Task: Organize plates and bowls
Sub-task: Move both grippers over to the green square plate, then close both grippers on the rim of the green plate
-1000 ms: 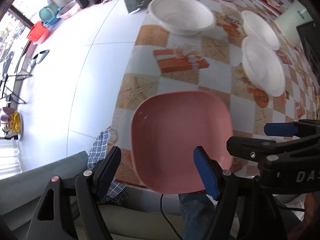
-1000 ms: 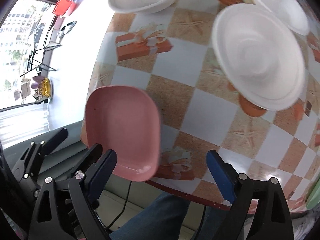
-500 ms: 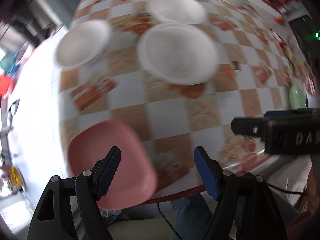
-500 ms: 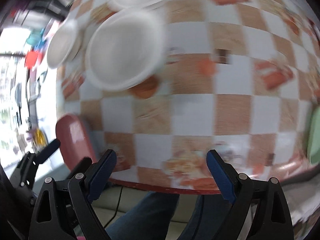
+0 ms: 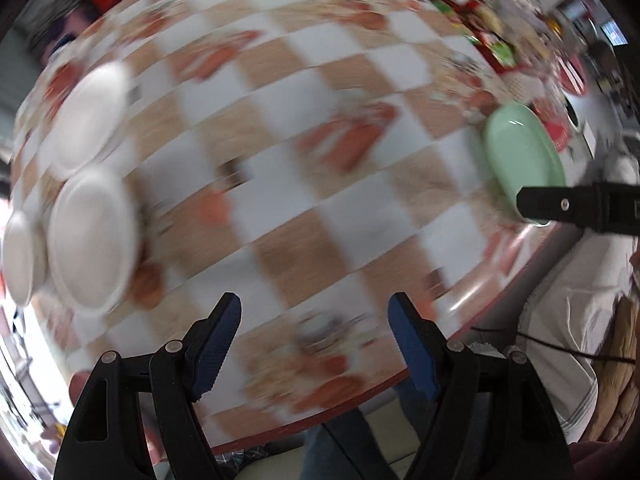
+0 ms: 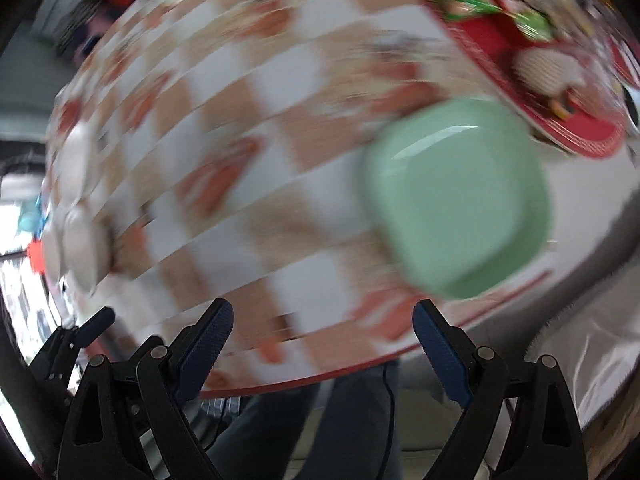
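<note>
Both views are smeared by motion blur, so fine detail is lost.

In the left wrist view, the left hand-held gripper [image 5: 314, 336] sits at the bottom centre with its blue-padded fingers spread wide and nothing between them. Beyond it the checkered tabletop [image 5: 288, 152] fills the middle of the frame as bare cloth. Its red-trimmed near edge curves from lower left up to the right, passing just behind the fingertips. Three white plates or bowls cluster at the left: one [image 5: 90, 118] at upper left, a larger one [image 5: 92, 240] below it, and a third [image 5: 18, 256] cut off by the left border. Whether they touch cannot be told. A green plate [image 5: 520, 156] lies at the right, close to the tabletop's edge, with part of the right hand-held gripper [image 5: 580, 208] crossing in front of its lower rim.

In the right wrist view, the right hand-held gripper [image 6: 322, 340] is likewise spread open and empty at the bottom centre. The green plate [image 6: 456, 196] lies in the right half, above and beyond the right fingertip, near the tabletop's [image 6: 240, 160] near edge. A red tray [image 6: 520, 40] of blurred items lies just beyond it at upper right. The white dishes [image 6: 76, 216] sit at far left, well apart from the green plate, with open checkered cloth between them.
</note>
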The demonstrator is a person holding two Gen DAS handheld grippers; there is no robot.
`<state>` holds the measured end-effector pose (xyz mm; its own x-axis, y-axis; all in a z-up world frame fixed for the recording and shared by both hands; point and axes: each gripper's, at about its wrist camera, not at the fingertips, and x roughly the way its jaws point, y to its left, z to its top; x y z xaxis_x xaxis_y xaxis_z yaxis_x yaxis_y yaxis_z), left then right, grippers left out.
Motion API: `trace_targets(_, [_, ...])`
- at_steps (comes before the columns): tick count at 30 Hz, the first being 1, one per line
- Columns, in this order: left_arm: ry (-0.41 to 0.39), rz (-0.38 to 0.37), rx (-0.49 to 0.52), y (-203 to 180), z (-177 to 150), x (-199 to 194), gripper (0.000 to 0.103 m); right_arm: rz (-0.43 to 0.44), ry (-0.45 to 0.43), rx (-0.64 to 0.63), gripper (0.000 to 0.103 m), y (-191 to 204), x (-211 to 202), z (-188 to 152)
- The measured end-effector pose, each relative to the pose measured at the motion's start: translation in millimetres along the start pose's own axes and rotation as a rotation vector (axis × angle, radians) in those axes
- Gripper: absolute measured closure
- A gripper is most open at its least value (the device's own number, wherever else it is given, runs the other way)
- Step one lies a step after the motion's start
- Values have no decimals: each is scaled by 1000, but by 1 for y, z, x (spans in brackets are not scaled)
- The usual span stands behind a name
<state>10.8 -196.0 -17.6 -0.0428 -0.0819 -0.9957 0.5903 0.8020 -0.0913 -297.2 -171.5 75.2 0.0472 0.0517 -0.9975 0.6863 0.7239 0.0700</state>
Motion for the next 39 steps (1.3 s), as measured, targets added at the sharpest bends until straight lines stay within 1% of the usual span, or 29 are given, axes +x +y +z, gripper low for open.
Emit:
trace_targets(3, [21,-11,28,-35,19,9,24,-21,7,47,11,-43,-3,14])
trace_targets(7, [56,-22,31,-72,38,25,24,-44,14,65,11,-83,-3,28])
trace_targets(12, [84,-37,-31,-97,56,43,24,-128,8,14,11,-115,1,51])
trace_targets(15, [97,-40,-71,-104,65,52,24,-178,-7,-35,11,-125,3,60])
trace_targets(19, [94,-33,-105,-114,78,62,24,-235,-15,-120,11,-125,11,71])
trace_targets(24, [100,-24,-107,-126,91,71,24,-261,-10,-210,11,-114,24,79])
trace_targets(27, [107,-21,-108,-130,93,76,24,-251,-9,-242,11,-111,31,81])
trace_targets(32, [121,-20,-131,-127,93,83,24,-233,-13,-303,11,-98,38,82])
trace_targets(36, [112,-23,-138,-126,97,85,24,-218,-11,-341,12,-86,42,80])
trace_targets(37, [112,-25,-135,-126,98,85,24,-211,-9,-348,20,-83,43,80])
trace_targets(38, [113,-25,-134,-127,99,88,24,-201,0,-354,31,-80,45,80])
trace_targets(39, [114,-27,-132,-127,100,89,24,-188,16,-356,35,-78,48,79])
